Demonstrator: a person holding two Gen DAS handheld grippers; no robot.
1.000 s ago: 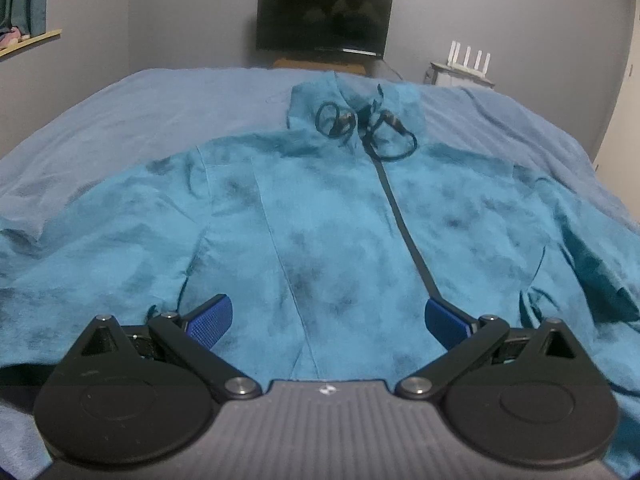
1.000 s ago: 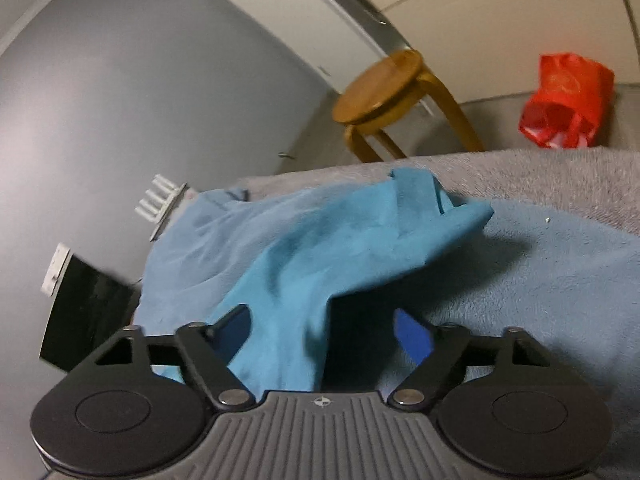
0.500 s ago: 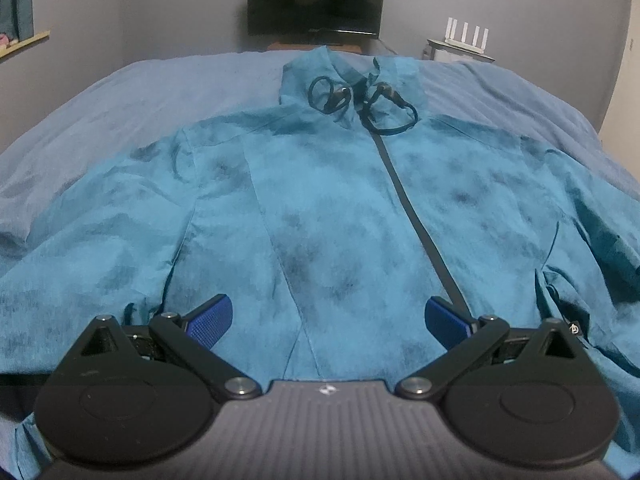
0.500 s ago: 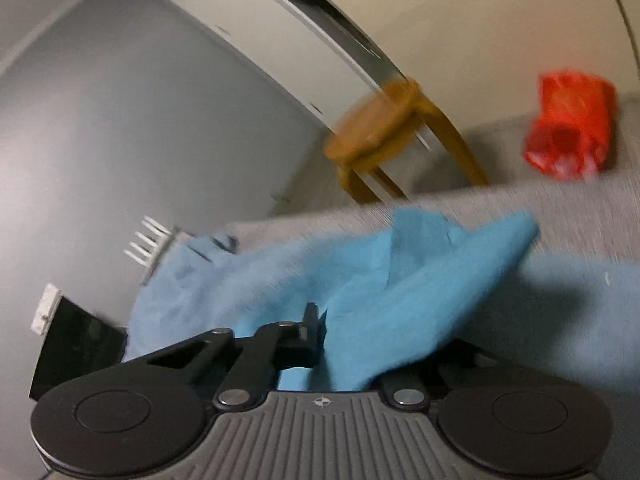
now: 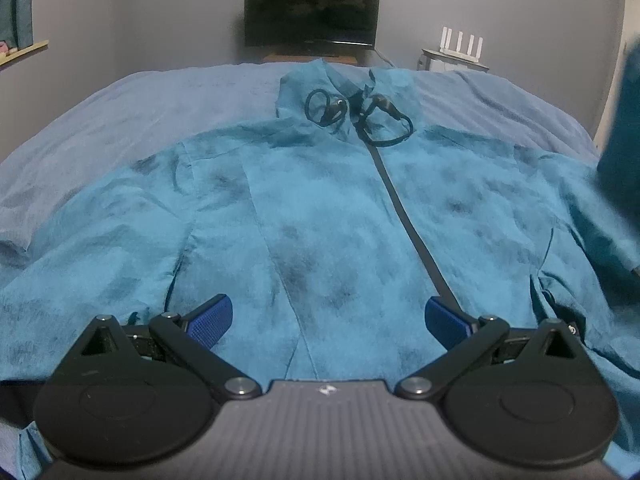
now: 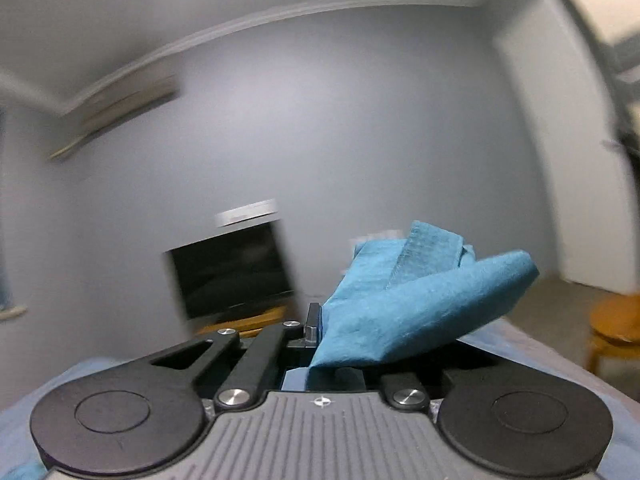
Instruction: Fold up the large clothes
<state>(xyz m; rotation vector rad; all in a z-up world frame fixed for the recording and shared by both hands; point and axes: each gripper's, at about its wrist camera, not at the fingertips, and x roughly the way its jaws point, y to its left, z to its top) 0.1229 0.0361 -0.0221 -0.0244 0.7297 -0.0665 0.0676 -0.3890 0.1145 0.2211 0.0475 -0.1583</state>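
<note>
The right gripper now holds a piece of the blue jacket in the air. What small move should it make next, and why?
Probably carry the sleeve inward, across the zipper, and lay it on the chest of the jacket. The right gripper has its jaws shut on the lifted cloth, while the jacket lies flat on the bed. The left gripper is open above the hem.

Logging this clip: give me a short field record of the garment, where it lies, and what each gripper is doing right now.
garment: teal zip-front jacket, spread front-up, dark zipper closed, black drawcords looped at the collar
surface: blue bedsheet on a bed
left gripper: fingers wide open, over the jacket's hem, nothing between them
right gripper: shut on a bunched jacket sleeve, lifted off the bed
background: dark television and white router against the grey wall
fold status: no fold laid yet
</note>
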